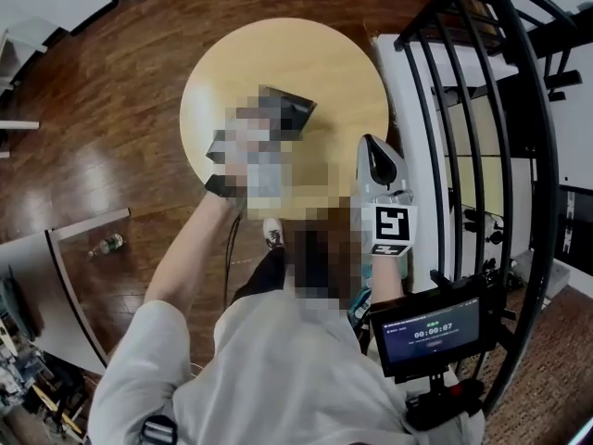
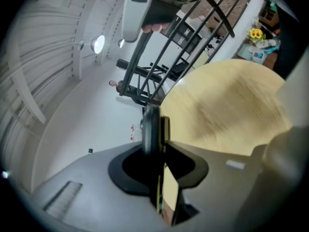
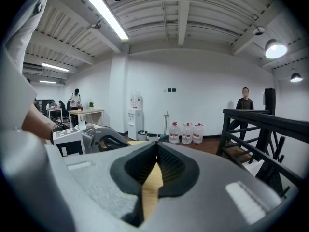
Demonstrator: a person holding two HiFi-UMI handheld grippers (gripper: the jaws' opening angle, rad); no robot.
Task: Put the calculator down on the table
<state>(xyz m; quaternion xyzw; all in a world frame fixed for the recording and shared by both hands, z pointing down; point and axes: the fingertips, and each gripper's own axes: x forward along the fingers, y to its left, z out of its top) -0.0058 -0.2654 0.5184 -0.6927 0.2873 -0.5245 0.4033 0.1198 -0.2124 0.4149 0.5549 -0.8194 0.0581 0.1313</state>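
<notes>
A: Left gripper (image 2: 159, 144) first. State?
B: Clamped on one calculator (image 2: 150, 124), seen edge-on, jaws narrow. Held over the middle of the tabletop (image 1: 222, 72). Touching it or not, cannot tell.
A: Right gripper (image 1: 370, 145)?
B: Jaws together, nothing between. Over the right edge of the tabletop, well apart from the calculator.
A: Counts?
B: Two grippers, one calculator, one round tabletop in light wood. One small screen (image 1: 425, 330) low at right in head view. One bottle (image 1: 106, 246) on the floor, left of the table.
A: Room?
B: Dark plank floor (image 1: 111, 128), black railing (image 3: 251, 119) at right. White walls, ribbed ceiling. One water dispenser (image 3: 135, 109), three water jugs (image 3: 186, 132) beside it. One person (image 3: 245, 98) behind the railing, another person (image 3: 75, 98) by a far desk.
</notes>
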